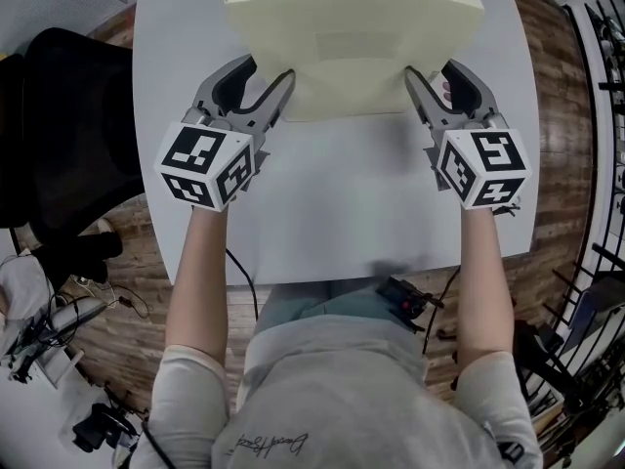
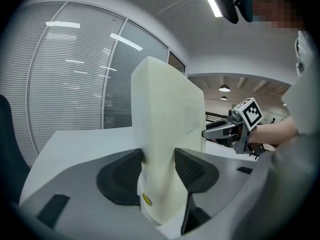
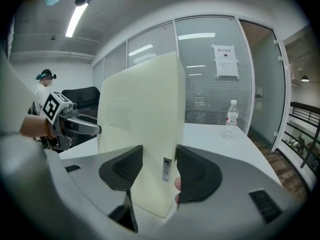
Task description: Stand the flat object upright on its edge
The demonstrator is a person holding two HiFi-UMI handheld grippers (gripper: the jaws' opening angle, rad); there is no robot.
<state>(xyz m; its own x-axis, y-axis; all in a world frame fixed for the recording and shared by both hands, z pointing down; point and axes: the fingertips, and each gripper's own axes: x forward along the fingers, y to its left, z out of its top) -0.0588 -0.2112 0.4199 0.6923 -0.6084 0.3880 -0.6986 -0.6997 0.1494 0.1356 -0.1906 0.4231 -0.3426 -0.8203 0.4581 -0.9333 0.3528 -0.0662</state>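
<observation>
A cream slab (image 1: 354,42) stands on its long edge at the twelve o'clock end of the white table (image 1: 342,203), its broad face towards the person and its top edge nearest the head camera; the left gripper (image 1: 266,78) grips the slab's lower corner at about seven o'clock, and the right gripper (image 1: 431,74) grips the opposite corner at about five o'clock; in the left gripper view the ribbed pads (image 2: 122,171) press on both faces of the slab's side edge, so the jaws pinch it; in the right gripper view the pads (image 3: 127,169) clamp the other side edge likewise, beside a small label; a water bottle (image 3: 231,115) stands on the table at two o'clock of the slab there; a black chair (image 1: 68,115) sits at nine o'clock of the table.
</observation>
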